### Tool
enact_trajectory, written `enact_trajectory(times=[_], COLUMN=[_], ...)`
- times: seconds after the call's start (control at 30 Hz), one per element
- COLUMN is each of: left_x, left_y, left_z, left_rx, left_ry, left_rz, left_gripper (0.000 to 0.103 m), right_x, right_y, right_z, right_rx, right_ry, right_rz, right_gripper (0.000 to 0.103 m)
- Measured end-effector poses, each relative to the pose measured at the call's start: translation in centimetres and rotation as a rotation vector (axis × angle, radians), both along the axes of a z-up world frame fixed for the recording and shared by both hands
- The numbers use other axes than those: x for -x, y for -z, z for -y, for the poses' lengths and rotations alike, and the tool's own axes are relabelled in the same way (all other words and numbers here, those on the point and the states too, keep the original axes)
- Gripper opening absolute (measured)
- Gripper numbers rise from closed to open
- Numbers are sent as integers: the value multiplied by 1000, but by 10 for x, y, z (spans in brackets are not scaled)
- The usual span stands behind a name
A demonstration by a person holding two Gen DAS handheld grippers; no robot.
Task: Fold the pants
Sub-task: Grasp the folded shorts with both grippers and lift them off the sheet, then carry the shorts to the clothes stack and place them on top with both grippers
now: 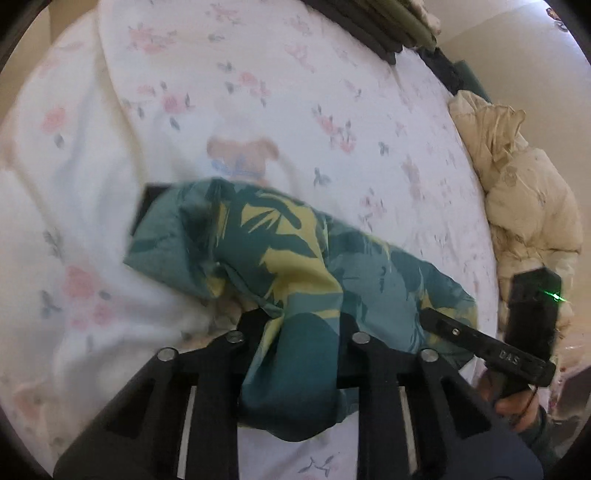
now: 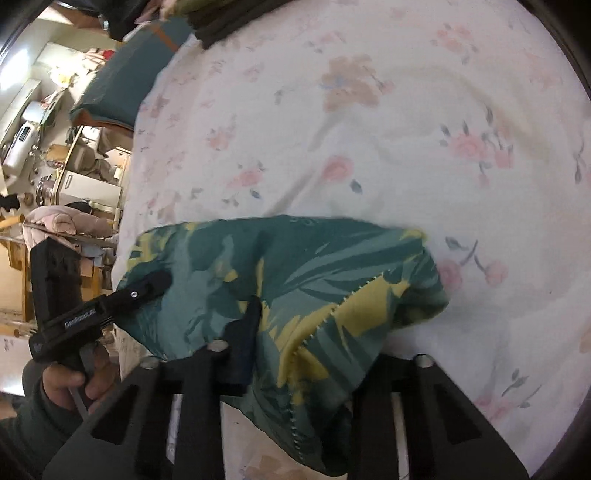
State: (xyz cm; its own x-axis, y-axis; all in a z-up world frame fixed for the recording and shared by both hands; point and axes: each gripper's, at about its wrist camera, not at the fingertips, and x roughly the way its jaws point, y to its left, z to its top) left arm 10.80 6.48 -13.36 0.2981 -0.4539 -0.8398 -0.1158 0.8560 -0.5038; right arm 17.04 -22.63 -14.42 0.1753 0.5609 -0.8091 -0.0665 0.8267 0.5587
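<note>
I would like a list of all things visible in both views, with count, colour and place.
pants: one, teal with yellow leaf print, bunched on the bed, cloth between both grippers' fingers
bedsheet: one, white with pink flowers, under the pants
comforter: one, cream, crumpled at the bed's edge
pillow: one, dark teal, at the far corner of the bed
folded clothes: a stack, dark and olive, far edge of the bed
left gripper: black, shut on the pants
right gripper: black, shut on the pants
</note>
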Motion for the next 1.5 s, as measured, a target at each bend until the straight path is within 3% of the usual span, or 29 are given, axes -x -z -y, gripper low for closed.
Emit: enact_trajectory(times=[0.07, 0.3, 0.53, 0.67, 0.8, 0.97, 1.07, 1.13, 1.23, 1.3, 1.33, 1.37, 1.4, 1.47, 1.5], left_x=[8, 9, -51, -118, -211, -347, -416, -464, -508, -522, -525, -528, -527, -518, -514], left_y=[-14, -92, -161, -191, -209, -227, -219, -198, -173, -161, -158, -153, -151, -144, -140], left_z=[5, 2, -9, -14, -19, -14, -4, -3, -5, -4, -5, -7, -8, -20, -26], left_rx=[-33, 29, 20, -22, -37, -82, -172, -232, -284, -327, -345, -370, -379, -434, -453], left_ry=[-21, -30, -30, -30, -59, -31, 3, 26, 13, 15, 7, -11, -21, -77, -98], left_rz=[41, 253, 409, 482, 507, 588, 591, 542, 523, 533, 546, 545, 551, 580, 581], left_gripper=[13, 13, 13, 13, 13, 13, 13, 14, 16, 24, 35, 43, 57, 76, 80], right_x=[3, 6, -53, -128, -216, -355, -422, -469, -513, -526, -528, -528, -528, -526, -523], right_y=[-10, -81, -159, -194, -208, -220, -218, -208, -186, -174, -168, -164, -161, -157, -152], right_z=[1, 12, 4, -8, -16, -20, -24, -30, -38, -40, -38, -30, -21, 4, 16], right_rx=[-2, -76, -109, -102, -96, -91, -63, -34, 5, 59, 89, 120, 137, 167, 191], right_ry=[14, 57, 17, -6, -6, 14, 21, 23, 25, 12, 14, 39, 68, 131, 148], right_rz=[41, 226, 393, 470, 500, 541, 547, 533, 502, 512, 520, 531, 543, 552, 541], right_gripper=[20, 18, 18, 18, 18, 18, 18, 19, 18, 26, 33, 57, 67, 67, 66])
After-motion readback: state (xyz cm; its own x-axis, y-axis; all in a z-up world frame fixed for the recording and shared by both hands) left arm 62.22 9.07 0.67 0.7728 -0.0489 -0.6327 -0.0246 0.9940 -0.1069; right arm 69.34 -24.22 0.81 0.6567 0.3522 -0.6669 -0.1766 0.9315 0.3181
